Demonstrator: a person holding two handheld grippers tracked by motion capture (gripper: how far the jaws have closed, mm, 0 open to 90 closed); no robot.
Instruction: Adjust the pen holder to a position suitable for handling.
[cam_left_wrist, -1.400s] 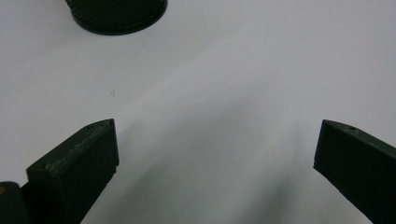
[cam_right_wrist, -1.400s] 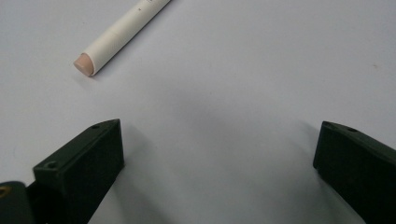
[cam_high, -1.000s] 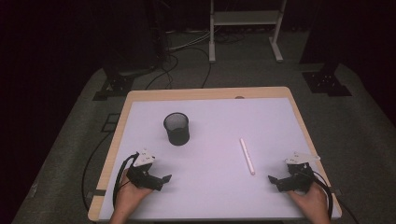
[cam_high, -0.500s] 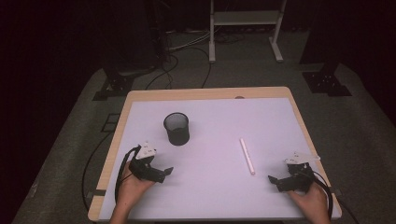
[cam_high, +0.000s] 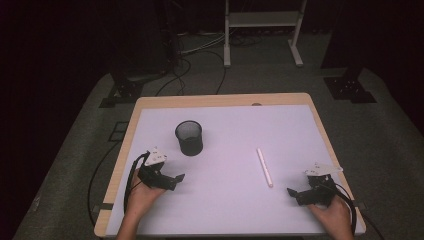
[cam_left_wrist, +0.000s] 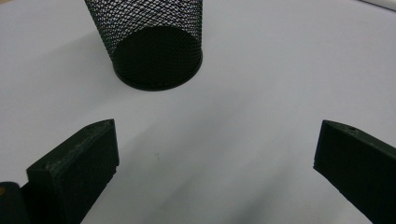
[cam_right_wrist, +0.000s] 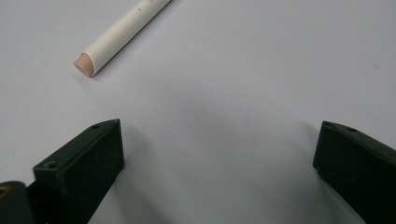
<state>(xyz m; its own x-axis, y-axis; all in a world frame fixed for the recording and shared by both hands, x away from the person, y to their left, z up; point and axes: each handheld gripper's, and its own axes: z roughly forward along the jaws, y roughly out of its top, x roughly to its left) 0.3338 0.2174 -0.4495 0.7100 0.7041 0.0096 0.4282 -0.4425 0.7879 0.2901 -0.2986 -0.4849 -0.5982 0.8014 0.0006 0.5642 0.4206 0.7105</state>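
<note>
While right gripper (cam_high: 295, 192) stays put, left gripper (cam_high: 176, 180) nudged toward mesh cup (cam_high: 189, 137); both jaws spread, empty.

a: left gripper view, the mesh cup (cam_left_wrist: 149, 42) runs off the top edge; rim unseen. both jaws run off the bottom.

b: right gripper view, the white stick (cam_right_wrist: 122, 31) leaves the top edge; far end cut off, small print on it unreadable.

a: high view, both forearms cut by the bottom edge.
</note>
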